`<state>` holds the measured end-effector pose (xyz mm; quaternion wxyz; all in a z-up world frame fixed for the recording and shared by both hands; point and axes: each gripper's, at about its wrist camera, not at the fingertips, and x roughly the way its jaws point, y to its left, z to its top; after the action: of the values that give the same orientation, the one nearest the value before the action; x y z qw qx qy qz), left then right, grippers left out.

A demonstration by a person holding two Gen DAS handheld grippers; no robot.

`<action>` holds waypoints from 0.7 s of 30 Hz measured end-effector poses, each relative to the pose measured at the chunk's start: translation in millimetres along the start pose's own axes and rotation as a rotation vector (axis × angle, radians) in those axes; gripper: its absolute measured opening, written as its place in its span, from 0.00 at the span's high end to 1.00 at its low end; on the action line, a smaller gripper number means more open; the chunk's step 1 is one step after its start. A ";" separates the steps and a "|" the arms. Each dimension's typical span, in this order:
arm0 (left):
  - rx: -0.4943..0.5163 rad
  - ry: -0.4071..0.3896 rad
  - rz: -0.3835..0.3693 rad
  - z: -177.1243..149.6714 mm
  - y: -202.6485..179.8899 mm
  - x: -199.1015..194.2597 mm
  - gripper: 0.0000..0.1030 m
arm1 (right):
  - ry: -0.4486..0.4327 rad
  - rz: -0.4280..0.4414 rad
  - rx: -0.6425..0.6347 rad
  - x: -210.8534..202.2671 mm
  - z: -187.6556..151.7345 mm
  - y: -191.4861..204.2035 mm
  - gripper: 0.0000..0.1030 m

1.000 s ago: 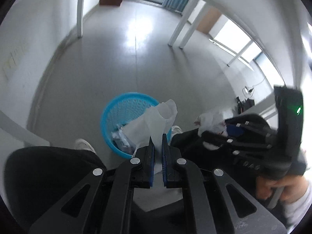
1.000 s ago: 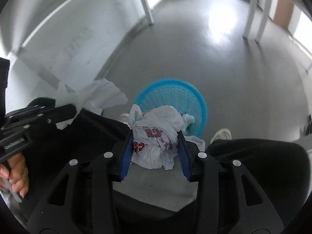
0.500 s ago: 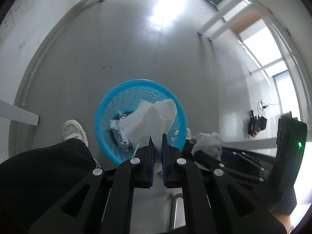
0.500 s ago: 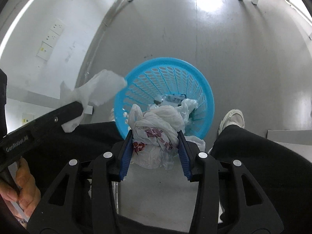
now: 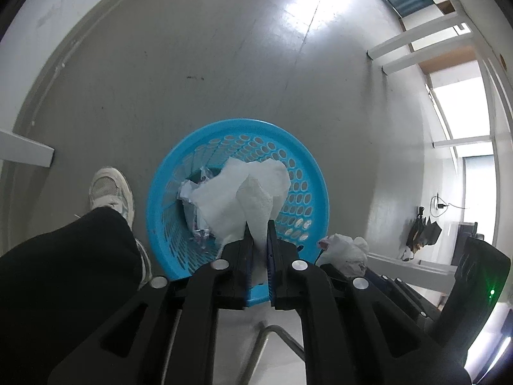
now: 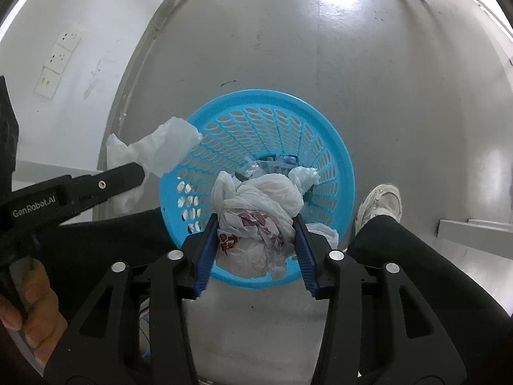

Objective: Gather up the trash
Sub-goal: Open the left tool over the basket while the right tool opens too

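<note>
Basket [image 6: 340, 147] mouth open below; shoes [image 6: 381, 205] flank it

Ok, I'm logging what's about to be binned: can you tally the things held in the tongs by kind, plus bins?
White paper tissues held: 1, in the left tongs
Crumpled plastic bags held: 1, in the right tongs
Blue baskets: 1
Total: 3

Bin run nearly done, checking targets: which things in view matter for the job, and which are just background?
Job:
left gripper holding paper towel
right gripper holding plastic bag
blue basket

Background:
white sneaker
wall sockets
table legs
</note>
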<state>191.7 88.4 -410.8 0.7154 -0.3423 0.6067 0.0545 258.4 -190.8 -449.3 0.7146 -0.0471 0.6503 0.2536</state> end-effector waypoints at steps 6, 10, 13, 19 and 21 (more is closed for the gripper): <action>-0.069 -0.031 -0.014 6.9 10.6 -1.6 0.57 | -0.012 0.011 0.020 1.5 3.2 -5.1 0.32; -0.068 -0.029 -0.029 5.8 10.9 -7.9 0.56 | -0.026 0.014 0.012 -5.5 0.7 -4.4 0.30; -0.028 -0.039 -0.015 -0.4 6.3 -20.6 0.54 | -0.040 0.015 -0.007 -17.2 -4.6 -0.4 0.28; 0.140 -0.095 0.025 -26.8 -12.0 -60.8 0.44 | -0.078 0.012 -0.050 -49.0 -24.9 8.5 0.26; 0.206 -0.129 0.062 -38.7 -16.1 -75.0 0.42 | -0.099 0.012 -0.067 -62.3 -32.9 9.9 0.25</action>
<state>148.2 80.0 -337.2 0.7824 -0.2440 0.5719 0.0360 222.8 -214.1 -392.2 0.7424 -0.0547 0.6055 0.2814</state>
